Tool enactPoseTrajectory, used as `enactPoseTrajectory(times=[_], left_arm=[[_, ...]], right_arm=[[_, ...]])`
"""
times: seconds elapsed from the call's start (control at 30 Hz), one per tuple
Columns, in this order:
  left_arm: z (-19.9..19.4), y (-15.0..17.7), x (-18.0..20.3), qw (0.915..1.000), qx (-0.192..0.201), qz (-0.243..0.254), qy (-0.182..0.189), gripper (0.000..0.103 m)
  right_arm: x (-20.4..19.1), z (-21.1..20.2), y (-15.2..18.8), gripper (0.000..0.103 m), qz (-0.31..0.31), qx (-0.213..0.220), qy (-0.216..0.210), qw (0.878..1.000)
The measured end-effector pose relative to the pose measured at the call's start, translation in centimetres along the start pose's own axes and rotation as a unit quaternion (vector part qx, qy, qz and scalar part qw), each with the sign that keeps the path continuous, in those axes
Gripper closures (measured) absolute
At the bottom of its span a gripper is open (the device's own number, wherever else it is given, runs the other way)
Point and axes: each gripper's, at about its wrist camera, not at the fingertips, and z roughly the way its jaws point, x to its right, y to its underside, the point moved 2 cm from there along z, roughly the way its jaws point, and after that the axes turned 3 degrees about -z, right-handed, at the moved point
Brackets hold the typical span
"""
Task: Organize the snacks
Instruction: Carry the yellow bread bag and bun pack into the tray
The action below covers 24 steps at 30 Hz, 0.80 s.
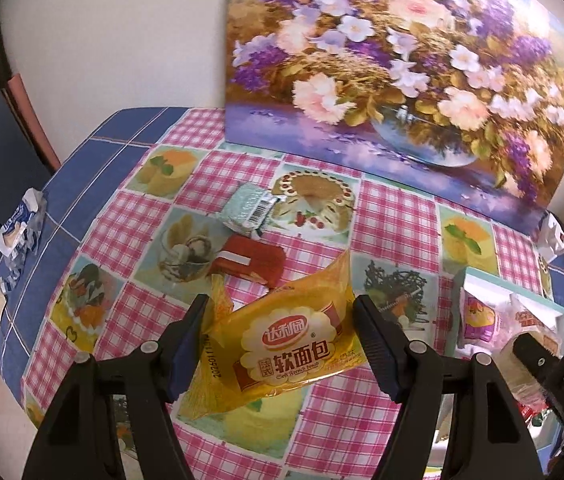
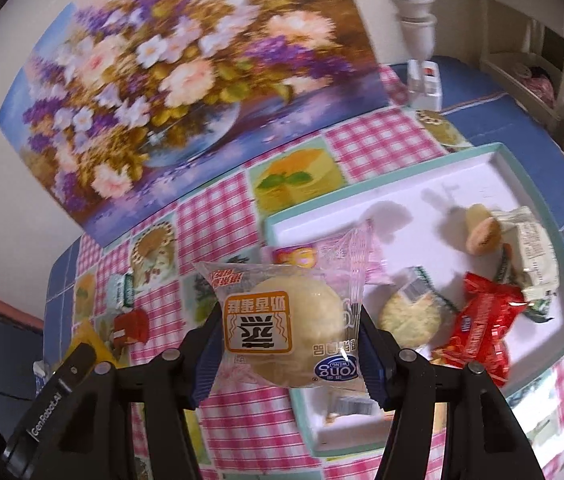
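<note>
Snacks are split between two grips: the left gripper (image 1: 280,342) has its jaws closed on a yellow soft-bread packet (image 1: 282,344) reading "Soft French bread", lifted over the checked tablecloth (image 1: 394,220). The right gripper (image 2: 286,344) pinches a clear-wrapped round bun (image 2: 294,332), orange label upside down, above the near corner of the teal-rimmed white tray (image 2: 434,184). The tray's far half lies bare; a red packet (image 2: 482,320) and other wrapped snacks crowd its near side. A red snack (image 1: 250,264) and a silver one (image 1: 248,210) remain on the cloth before the flower painting (image 1: 402,60).
</note>
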Motion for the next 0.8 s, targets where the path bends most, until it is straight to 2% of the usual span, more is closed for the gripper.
enactPoseTrajectory(times=[0.2,0.37,0.67,0.8], left_arm=[[-0.7,0.7,2.9,0.9994,0.003,0.028,0.018,0.030],[-1.5,1.7,6.7,0.9969,0.009,0.070,0.034,0.030],[-1.4,4.5,13.4,0.9867,-0.008,0.141,0.080,0.030],[-1.3,5.3,15.3,0.9824,-0.012,0.163,0.090,0.030]], right_arm=[[4.6,-0.8,-0.9,0.040,0.042,0.009,0.029,0.999],[8.1,-1.4,-1.5,0.040,0.074,0.016,0.052,0.996],[12.2,-2.7,-2.3,0.040,0.115,0.028,0.061,0.991],[13.5,-3.0,-2.4,0.040,0.128,0.031,0.069,0.989]])
